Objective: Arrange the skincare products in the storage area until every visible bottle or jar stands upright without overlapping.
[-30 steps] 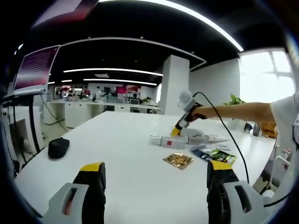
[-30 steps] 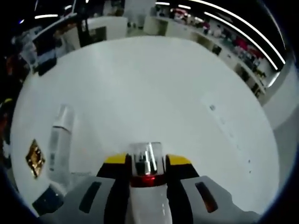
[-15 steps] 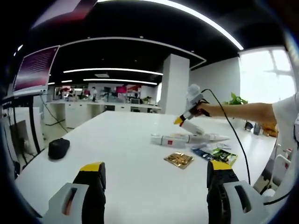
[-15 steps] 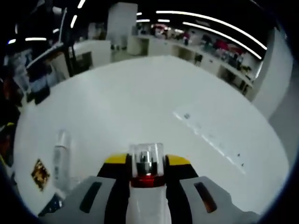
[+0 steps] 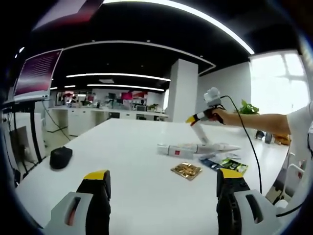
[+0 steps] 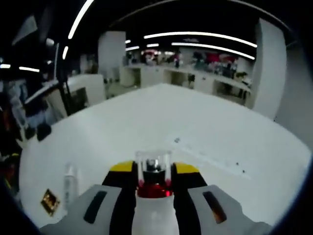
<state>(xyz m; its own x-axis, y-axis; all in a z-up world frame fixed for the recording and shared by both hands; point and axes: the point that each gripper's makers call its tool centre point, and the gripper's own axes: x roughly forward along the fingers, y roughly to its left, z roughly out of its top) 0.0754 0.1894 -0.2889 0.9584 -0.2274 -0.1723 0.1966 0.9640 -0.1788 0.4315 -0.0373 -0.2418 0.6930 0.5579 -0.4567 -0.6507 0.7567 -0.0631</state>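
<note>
In the right gripper view my right gripper (image 6: 153, 172) is clamped on a white bottle (image 6: 153, 218); its two yellow-tipped jaws press on the neck, just at the red ring, and the clear cap (image 6: 153, 165) stands out between them. What is inside the bottle I cannot tell, the body is opaque. Beyond the cap I see the white table (image 6: 195, 132), and at the near left of this view a clear tube (image 6: 70, 183) lies on it, with a small gold packet (image 6: 50, 201) beside it.

In the left gripper view my left gripper (image 5: 163, 182) has its jaws wide apart and holds nothing; they hang over the near part of the table (image 5: 122, 161) and touch nothing. This view shows things the other does not. The right gripper (image 5: 201, 117) is far on the right, lifted over the table in the person's hand (image 5: 221, 115), and the white bottle (image 5: 200, 133) hangs from it tilted, its lower end near the lying products. Under it, several white tubes and bottles (image 5: 188, 148) lie flat, close together. Nearer are the gold packet (image 5: 186, 170) and a green and dark packet (image 5: 226, 164). Well apart, at the far left, sits a black object (image 5: 61, 156).
</note>
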